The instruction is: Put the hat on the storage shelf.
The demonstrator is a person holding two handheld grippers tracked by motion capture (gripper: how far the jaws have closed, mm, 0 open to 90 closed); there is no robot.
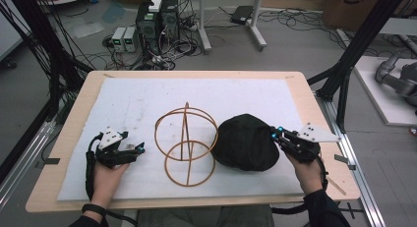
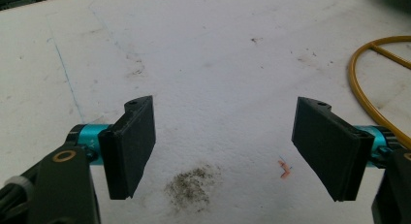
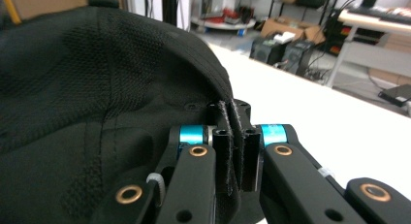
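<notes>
A black cap [image 1: 246,142] lies on the white mat [image 1: 147,97], right of centre. My right gripper [image 1: 276,134] is at the cap's right edge, shut on its rim. In the right gripper view the black fabric of the cap [image 3: 97,88] is pinched between the two closed jaws of the right gripper [image 3: 236,151]. An orange wire stand [image 1: 187,144] made of two rings and a post sits just left of the cap. My left gripper [image 1: 139,149] rests low on the mat to the left of the stand, open with nothing between its pads [image 2: 131,146]. The stand's ring [image 2: 368,88] curves in at that view's right.
The mat covers a wooden table [image 1: 69,133]. A dark smudge [image 2: 191,185] marks the mat under the left gripper. Beyond the table's far edge stand computers [image 1: 157,20] and tangled cables on the floor. Black frame posts [image 1: 354,55] rise at the right.
</notes>
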